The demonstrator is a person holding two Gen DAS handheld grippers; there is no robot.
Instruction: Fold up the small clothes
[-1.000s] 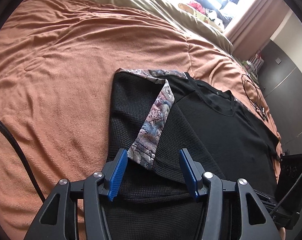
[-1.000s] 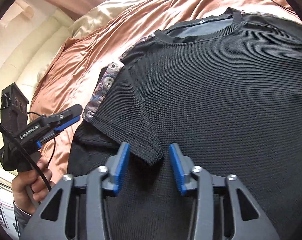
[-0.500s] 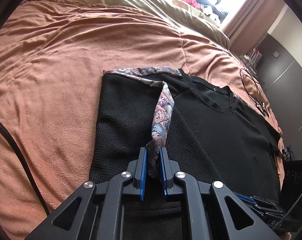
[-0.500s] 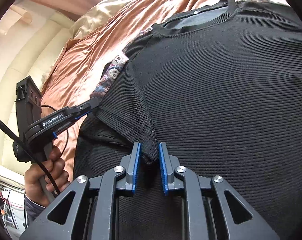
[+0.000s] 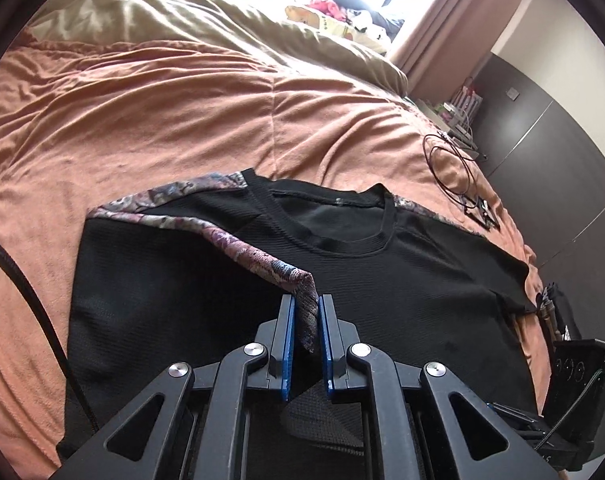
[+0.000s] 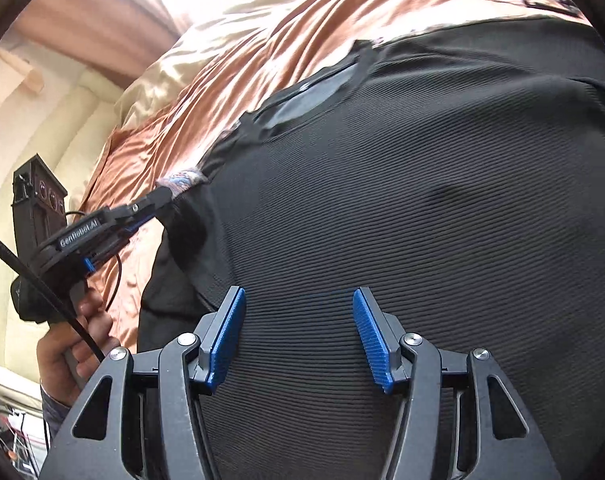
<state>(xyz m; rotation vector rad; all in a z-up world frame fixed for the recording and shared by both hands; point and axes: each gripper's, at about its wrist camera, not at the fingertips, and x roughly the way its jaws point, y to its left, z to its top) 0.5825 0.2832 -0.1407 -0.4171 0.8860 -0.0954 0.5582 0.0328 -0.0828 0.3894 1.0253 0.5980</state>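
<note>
Black shirt point(image 5: 402, 280) lies flat on the orange bed point(image 5: 162, 112), the left gripper point(image 5: 305, 320) has its jaws pinched tight on the flowery sleeve point(image 5: 262, 258), and the right gripper point(image 6: 298, 336) jaws are opening with nothing pinched between them.

The left tool point(image 5: 306, 320) clamped the patterned sleeve point(image 5: 258, 258) (lifting it inward); the right tool point(image 6: 298, 336) is opening.

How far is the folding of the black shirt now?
Early stage. Done: the black shirt lies flat on the orange bedspread. In hand: the left gripper pinches the patterned sleeve trim, drawn inward; the right gripper is opening, nothing pinched. Left: the far sleeve and the body folds.
</note>
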